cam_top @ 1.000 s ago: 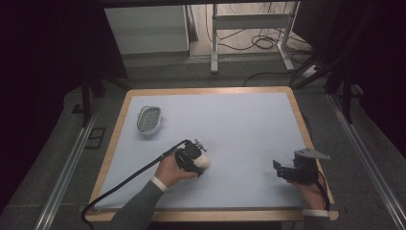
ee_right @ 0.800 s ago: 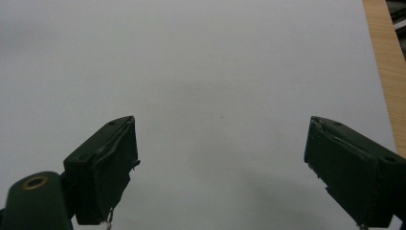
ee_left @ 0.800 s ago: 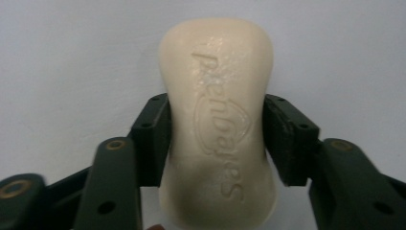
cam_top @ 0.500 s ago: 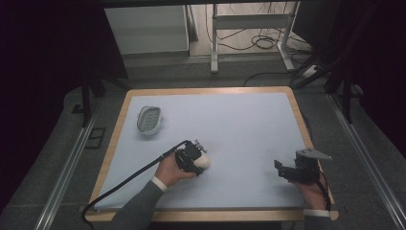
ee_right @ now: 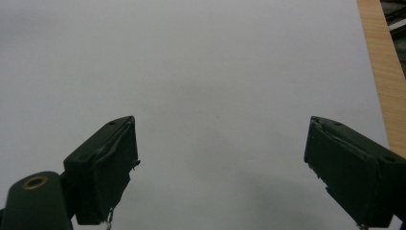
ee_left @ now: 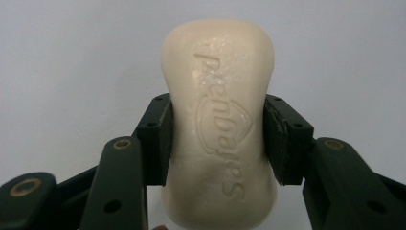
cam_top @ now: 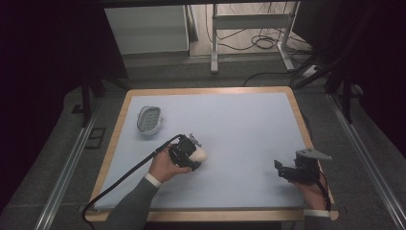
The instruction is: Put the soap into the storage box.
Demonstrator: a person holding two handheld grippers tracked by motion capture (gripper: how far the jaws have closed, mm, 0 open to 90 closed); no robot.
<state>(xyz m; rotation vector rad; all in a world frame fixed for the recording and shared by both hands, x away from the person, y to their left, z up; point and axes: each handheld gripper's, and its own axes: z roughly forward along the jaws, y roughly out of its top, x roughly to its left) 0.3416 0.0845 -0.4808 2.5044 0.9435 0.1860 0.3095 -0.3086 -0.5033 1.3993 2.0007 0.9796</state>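
While my left tool (cam_top: 195, 154) sits low on the pale blue worktop (cam_top: 239, 124), its two black jaws squeeze a cream-white bar of soap with letters pressed into it (ee_left: 219, 124). They have just finished closing on it. From the left gripper view, the soap stands between the two pads (ee_left: 158, 139), and both pads press flat on its sides at the narrow middle part. The top of the bar sticks out past the jaws, and the bottom reaches down toward my hand. From the high view, the soap (cam_top: 200, 154) is near the middle of the worktop, a bit to the left and toward my side. My left hand (cam_top: 165, 167) wraps around the tool, and a black cable (cam_top: 124, 177) runs from it back to the near edge.

My right tool (cam_top: 280, 168) rests near the right front corner of the worktop, well apart from the soap. Its jaws stand wide apart with nothing between them, and past them I see plain blue worktop and a strip of the wooden edge (ee_right: 383, 72).

A small oval soap dish with a grey slotted middle (cam_top: 149, 119) sits on the left side of the worktop, farther from me than the soap and apart from both tools.
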